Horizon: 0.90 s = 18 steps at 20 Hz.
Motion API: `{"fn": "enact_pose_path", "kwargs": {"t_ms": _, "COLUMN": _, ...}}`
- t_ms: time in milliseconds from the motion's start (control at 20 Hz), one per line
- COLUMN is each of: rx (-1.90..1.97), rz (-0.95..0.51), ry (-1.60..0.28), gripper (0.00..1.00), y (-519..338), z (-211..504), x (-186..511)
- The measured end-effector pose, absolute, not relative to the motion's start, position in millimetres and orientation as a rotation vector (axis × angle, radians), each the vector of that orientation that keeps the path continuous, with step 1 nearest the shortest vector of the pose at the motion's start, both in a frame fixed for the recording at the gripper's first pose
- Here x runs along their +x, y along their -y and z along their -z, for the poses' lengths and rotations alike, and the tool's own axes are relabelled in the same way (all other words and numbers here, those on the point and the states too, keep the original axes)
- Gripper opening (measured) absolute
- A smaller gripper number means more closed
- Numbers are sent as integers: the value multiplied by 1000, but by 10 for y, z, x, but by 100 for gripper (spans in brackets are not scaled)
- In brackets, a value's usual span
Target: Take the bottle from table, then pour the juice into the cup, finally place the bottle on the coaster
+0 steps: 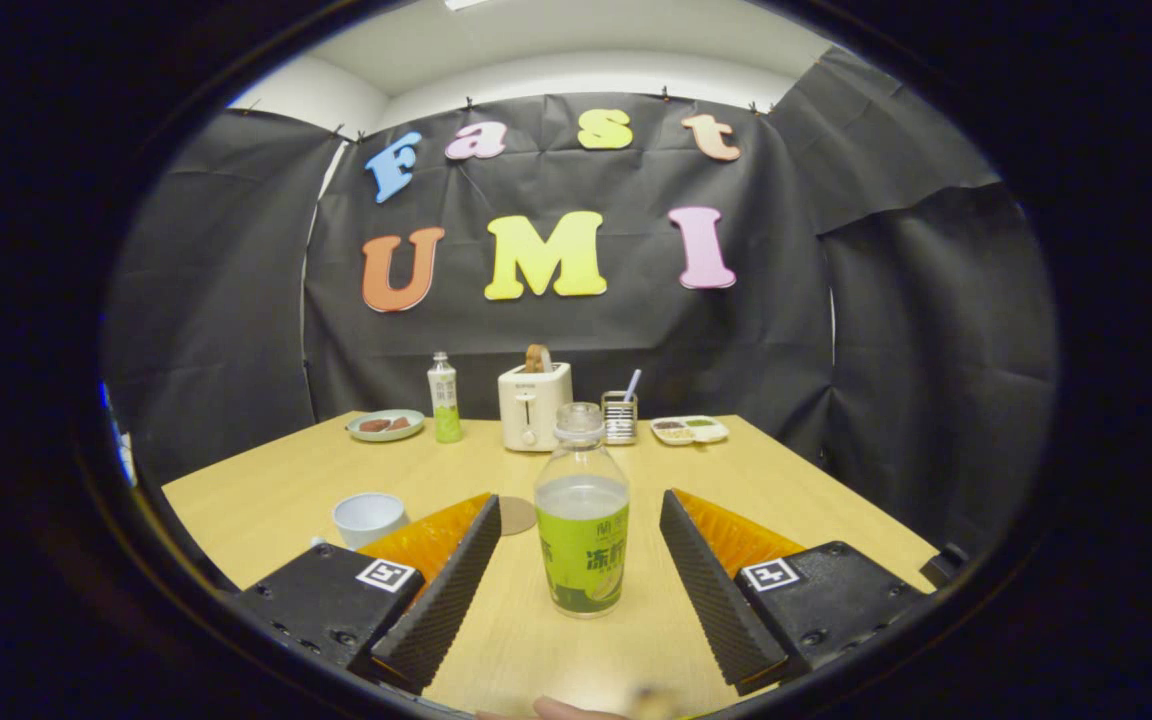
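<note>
The fingers (576, 540) are spread wide, and nothing is held between them. The bottle (582, 520) is seen standing upright on the bench (796, 490), between the two fingers and clear of both, with a gap left on each side. Its cap appears to be off, though this is hard to tell from so small and pale a neck. A clear plastic body is shown, wrapped low down by a green label, and the juice is seen up to the shoulder.

It is judged to be fairly heavy for its size and top-loaded with liquid, so that a tilt would shift the weight. The thin wall is likely to give if squeezed hard, and liquid could be pushed out of the neck. The labelled lower body is judged the best place to be taken hold of, where the wall is straight and less slippery.

Just beyond the left finger a round coaster (516, 516) is partly hidden behind the fingertip, and the cup (369, 518) is set to its left. At the far edge a second bottle (445, 398), a toaster (534, 405), a plate (386, 425) and a small tray (690, 430) are lined up. What the cup holds cannot be made out.
</note>
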<state>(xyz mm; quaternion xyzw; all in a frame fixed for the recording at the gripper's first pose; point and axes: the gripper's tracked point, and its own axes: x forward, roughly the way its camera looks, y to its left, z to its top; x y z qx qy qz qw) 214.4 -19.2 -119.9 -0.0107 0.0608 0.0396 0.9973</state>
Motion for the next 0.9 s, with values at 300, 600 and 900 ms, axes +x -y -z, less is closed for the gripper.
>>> {"fn": "enact_pose_path", "kwargs": {"t_ms": 300, "rx": -38, "rz": -64, "ry": -157, "gripper": 100, "y": 177, "z": 1443, "x": 2538}}
{"fn": "enact_pose_path", "kwargs": {"t_ms": 600, "rx": 7, "rz": -76, "ry": -154, "gripper": 100, "y": 198, "z": 1500, "x": 2806}}
{"fn": "enact_pose_path", "kwargs": {"t_ms": 900, "rx": -78, "rz": -119, "ry": -182, "gripper": 80, "y": 150, "z": 1547, "x": 2788}}
